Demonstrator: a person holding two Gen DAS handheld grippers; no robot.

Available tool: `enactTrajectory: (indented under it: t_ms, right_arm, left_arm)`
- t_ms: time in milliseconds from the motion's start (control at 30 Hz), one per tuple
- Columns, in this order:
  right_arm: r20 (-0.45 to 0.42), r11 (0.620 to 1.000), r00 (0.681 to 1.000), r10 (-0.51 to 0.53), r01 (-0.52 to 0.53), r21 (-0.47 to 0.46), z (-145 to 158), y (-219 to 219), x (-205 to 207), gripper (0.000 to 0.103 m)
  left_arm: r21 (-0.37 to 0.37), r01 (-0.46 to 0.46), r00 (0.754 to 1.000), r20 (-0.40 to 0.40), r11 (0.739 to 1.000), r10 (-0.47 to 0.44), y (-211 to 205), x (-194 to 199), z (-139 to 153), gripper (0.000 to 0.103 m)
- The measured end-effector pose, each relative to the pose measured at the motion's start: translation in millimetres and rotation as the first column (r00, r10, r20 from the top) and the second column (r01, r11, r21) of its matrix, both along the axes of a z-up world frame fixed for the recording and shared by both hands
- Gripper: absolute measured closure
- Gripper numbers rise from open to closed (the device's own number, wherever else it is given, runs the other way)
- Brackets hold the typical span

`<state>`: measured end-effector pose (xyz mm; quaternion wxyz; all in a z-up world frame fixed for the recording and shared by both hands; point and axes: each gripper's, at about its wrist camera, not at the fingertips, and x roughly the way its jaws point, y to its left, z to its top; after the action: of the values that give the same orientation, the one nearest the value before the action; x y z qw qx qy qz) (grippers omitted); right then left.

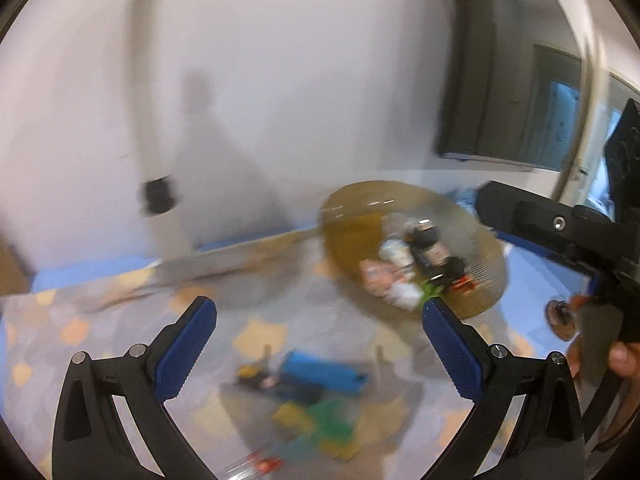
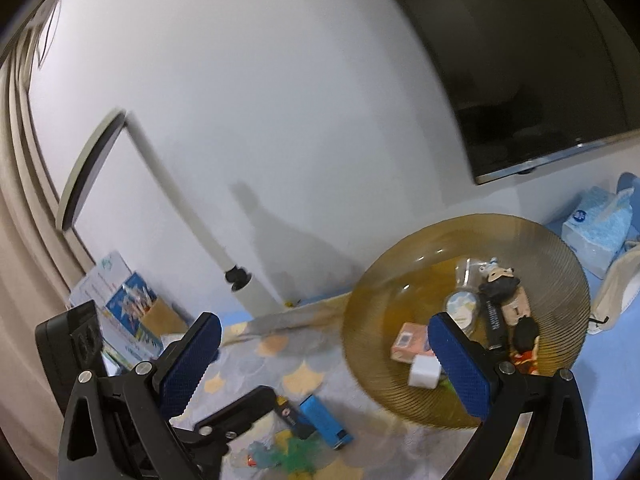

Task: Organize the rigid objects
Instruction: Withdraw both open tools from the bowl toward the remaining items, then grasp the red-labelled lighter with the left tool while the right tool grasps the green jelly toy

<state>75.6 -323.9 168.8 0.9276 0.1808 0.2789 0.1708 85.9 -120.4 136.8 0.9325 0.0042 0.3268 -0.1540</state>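
Note:
An amber ribbed glass plate (image 2: 552, 264) (image 1: 352, 208) stands on the patterned mat and holds several small items: a pink box (image 2: 410, 346), a white cube (image 2: 423, 376), a round tin (image 2: 464, 306) and a cartoon figure (image 2: 508, 292). On the mat in front lie a blue rectangular block (image 1: 320, 372) (image 2: 326, 420), a dark battery-like stick (image 2: 290, 414) and green and yellow pieces (image 1: 316, 420) (image 2: 294, 454). My left gripper (image 1: 320, 344) is open and empty above these loose pieces. My right gripper (image 2: 324, 364) is open and empty, near the plate's left rim.
A white wall with a dark TV screen (image 2: 520, 60) stands behind. A white pole with a black collar (image 2: 240, 280) leans at the wall. A tissue box (image 2: 596, 232) and a white cloth bag (image 2: 616, 284) are at the right, books (image 2: 124, 312) at the left.

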Motion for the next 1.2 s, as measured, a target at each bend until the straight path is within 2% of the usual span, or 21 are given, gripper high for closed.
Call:
enactTrajectory:
  t_ms: [100,200,367,633,833,933,1000,1167,1200]
  right_arm:
    - [-0.034,0.998,0.999,0.006,-0.008,-0.054,-1,21,-4,0.0]
    - [-0.061,0.997,0.997,0.038,-0.042,-0.063,-8,36,-9,0.0]
    - [-0.104,0.99,0.991,0.079,-0.09,-0.107,-24,59,-17,0.0]
    - [-0.222,0.975,0.97,0.102,-0.142,-0.172,-79,85,-30,0.0]
    - [-0.286,0.957,0.956,0.069,-0.144,-0.251,-119,92,-35,0.0]
    - [-0.294,0.947,0.954,0.055,-0.143,-0.289,-130,93,-34,0.0]
    - [-0.287,0.942,0.957,0.045,-0.136,-0.306,-134,94,-31,0.0]
    - [-0.245,0.925,0.969,0.038,-0.127,-0.358,-140,104,-23,0.001]
    - [-0.258,0.917,0.965,0.039,-0.137,-0.375,-142,108,-21,0.005]
  left_arm:
    - [-0.008,-0.064,0.997,-0.042,0.998,0.063,36,-5,-6,0.001]
    - [-0.001,-0.111,0.991,-0.08,0.994,0.11,63,-10,-16,0.001]
    - [0.026,-0.137,0.98,-0.143,0.99,0.139,87,-23,-44,0.001]
    - [0.06,-0.083,0.966,-0.242,0.995,0.095,80,-37,-95,0.001]
    - [0.099,-0.026,0.961,-0.271,0.995,0.052,66,-40,-114,0.001]
    - [0.119,-0.02,0.958,-0.282,0.993,0.053,61,-36,-121,0.001]
    - [0.166,-0.016,0.964,-0.258,0.986,0.059,56,-34,-124,0.0]
    - [0.165,-0.004,0.967,-0.25,0.986,0.045,54,-28,-124,0.0]
    - [0.165,-0.005,0.967,-0.251,0.986,0.047,53,-27,-124,0.0]
